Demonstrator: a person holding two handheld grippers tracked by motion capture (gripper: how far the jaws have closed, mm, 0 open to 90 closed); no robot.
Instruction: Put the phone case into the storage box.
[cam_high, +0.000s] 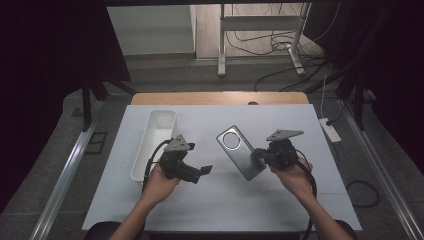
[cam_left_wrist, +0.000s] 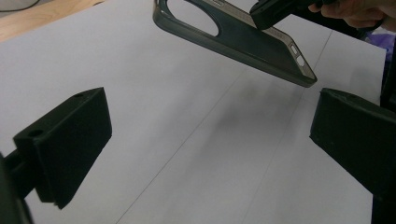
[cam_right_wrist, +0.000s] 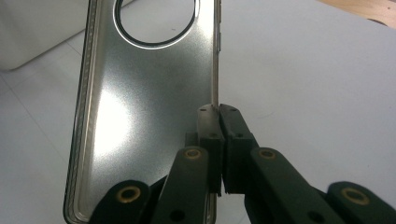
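Observation:
A grey phone case (cam_high: 239, 151) with a round camera hole is held above the white table (cam_high: 210, 210). My right gripper (cam_high: 260, 156) is shut on the long side edge of the phone case (cam_right_wrist: 140, 107); its jaws pinch the thin wall at my right gripper's tips (cam_right_wrist: 218, 112). My left gripper (cam_high: 202, 171) is open, its jaws wide apart with nothing between them. From the left gripper view (cam_left_wrist: 210, 135) the phone case (cam_left_wrist: 233, 39) hangs ahead and above, tilted, and casts a soft shadow on the table.
A long white bin (cam_high: 154, 142) stands at the table's left side, just beside my left hand. A wooden strip (cam_high: 220, 98) runs along the far edge. A power strip (cam_high: 330, 129) and cables lie on the floor to the right.

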